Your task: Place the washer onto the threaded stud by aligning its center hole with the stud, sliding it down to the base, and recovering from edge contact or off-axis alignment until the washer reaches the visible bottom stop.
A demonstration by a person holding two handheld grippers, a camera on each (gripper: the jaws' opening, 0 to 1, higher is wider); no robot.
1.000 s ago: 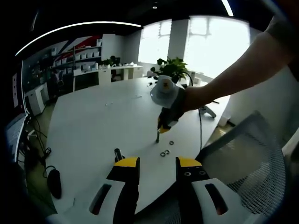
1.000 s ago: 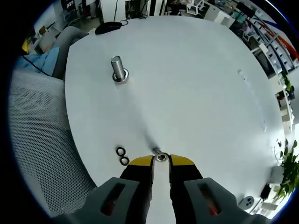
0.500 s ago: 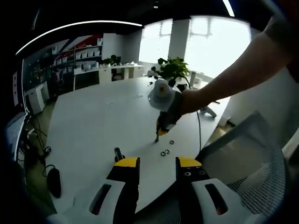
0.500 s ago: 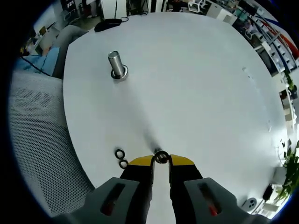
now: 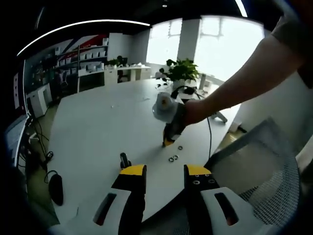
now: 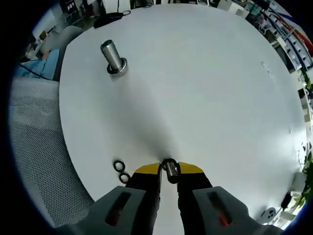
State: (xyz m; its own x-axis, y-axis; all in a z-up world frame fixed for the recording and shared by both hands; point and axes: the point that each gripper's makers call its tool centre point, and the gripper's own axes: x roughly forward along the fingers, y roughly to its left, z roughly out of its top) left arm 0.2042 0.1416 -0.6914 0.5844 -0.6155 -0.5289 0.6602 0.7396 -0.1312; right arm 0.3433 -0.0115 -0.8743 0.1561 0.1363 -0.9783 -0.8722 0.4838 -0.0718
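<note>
On the round white table (image 6: 205, 88) we see wide bare room beyond the threaded stud (image 6: 113, 57), upright near the edge. Our right gripper (image 6: 168, 169) pinches a washer (image 6: 169, 169); two spare washers (image 6: 120, 171) lie beside. Our left gripper (image 5: 165, 171) gapes, holding nothing.

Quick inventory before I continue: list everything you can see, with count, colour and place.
washer: one, silver, between the right gripper's jaws
spare washers: two, dark rings, on the table beside that gripper
threaded stud: one, silver, upright at the table's far edge
table: one, white, round
mesh chair: one, grey, at the table edge
plant: one, green, far side
right gripper: yellow tips, shut on washer
left gripper: yellow tips, open
</note>
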